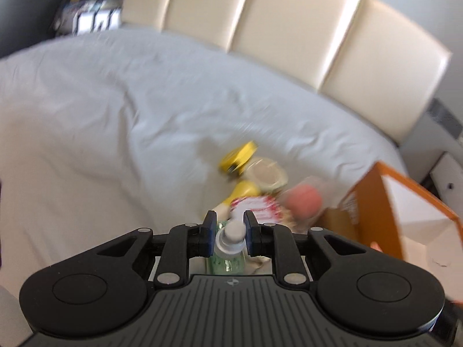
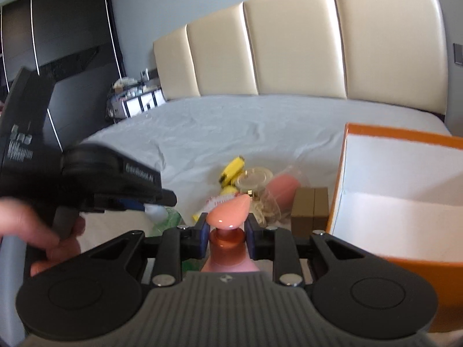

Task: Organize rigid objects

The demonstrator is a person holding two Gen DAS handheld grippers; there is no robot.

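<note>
Clear green bottle (image 1: pixel 228 248) sitting clamped in left hand-held gripper (image 1: pixel 230 225), pink pump bottle (image 2: pixel 228 214) clamped in right hand-held gripper (image 2: pixel 226 228), "GenRobot.AI" showing on left one, grey bed (image 2: pixel 231 127), cream headboard (image 2: pixel 289 49), orange box (image 2: pixel 399 196) lying open.

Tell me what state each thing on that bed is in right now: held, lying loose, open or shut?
Left gripper: shut on the green bottle.
Green bottle: held by its neck, white cap on.
Right gripper: shut on the pink pump bottle.
Pink pump bottle: held at its neck.
Orange box: open, nothing visible inside.
Glass jar: lying loose, lid on.
Brown box: standing, closed.
</note>
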